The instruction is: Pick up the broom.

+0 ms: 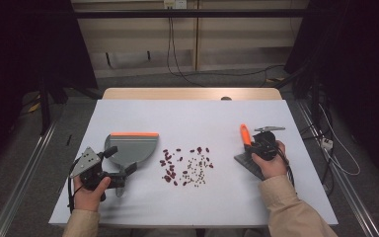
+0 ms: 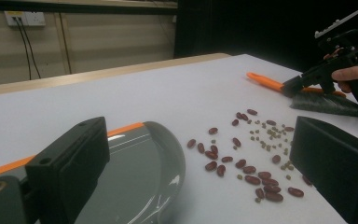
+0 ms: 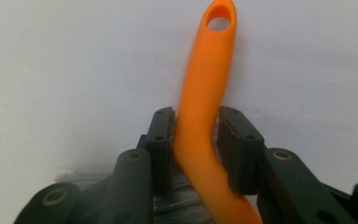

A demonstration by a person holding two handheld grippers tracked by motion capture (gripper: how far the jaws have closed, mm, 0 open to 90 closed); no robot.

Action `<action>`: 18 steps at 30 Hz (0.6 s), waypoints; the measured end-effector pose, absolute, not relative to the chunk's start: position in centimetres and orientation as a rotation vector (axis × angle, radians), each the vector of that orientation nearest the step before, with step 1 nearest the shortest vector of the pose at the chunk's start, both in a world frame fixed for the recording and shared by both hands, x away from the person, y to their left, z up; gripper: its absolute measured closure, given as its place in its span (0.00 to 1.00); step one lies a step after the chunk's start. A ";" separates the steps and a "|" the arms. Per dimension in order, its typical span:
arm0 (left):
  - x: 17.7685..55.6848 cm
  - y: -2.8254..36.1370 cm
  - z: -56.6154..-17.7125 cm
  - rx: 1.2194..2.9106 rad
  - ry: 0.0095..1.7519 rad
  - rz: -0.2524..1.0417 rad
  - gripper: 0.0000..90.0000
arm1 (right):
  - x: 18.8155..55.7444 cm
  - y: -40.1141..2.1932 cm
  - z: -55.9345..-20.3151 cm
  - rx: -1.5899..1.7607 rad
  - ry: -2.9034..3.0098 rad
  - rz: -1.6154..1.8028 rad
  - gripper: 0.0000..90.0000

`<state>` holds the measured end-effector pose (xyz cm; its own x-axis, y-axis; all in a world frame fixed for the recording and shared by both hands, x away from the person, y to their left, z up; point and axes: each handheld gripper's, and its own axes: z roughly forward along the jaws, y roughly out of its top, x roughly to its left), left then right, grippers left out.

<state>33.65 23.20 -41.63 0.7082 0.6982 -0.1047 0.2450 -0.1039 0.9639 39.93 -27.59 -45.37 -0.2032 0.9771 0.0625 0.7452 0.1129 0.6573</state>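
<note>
The right gripper (image 3: 196, 140) pinches the brush's orange handle (image 3: 205, 93) at the bench's (image 1: 192, 118) right; the left gripper (image 2: 200, 172), jaws spread, hovers by the grey dustpan (image 1: 131, 148) near scattered beans (image 1: 187, 165).

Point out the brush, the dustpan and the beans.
brush (image 3: 200, 116): right gripper view, on the middle of its orange handle.
dustpan (image 1: 131, 148): high view, on the grey scoop below the orange lip.
beans (image 2: 254, 179): left gripper view, on a red bean in the near cluster.
</note>
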 end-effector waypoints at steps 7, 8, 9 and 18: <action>33.8 23.3 -41.6 1.669 0.774 0.460 0.05 | 39.9 -27.4 -45.3 1.664 2.021 0.793 0.74; 33.8 23.3 -41.6 1.670 0.776 0.460 0.05 | 39.9 -27.4 -45.3 1.648 2.026 0.790 0.73; 33.7 23.3 -41.6 1.670 0.775 0.461 0.05 | 39.9 -27.3 -45.2 1.650 2.039 0.766 0.73; 33.7 23.1 -41.5 1.679 0.771 0.471 0.05 | 40.6 -27.5 -45.1 1.715 2.047 0.762 0.75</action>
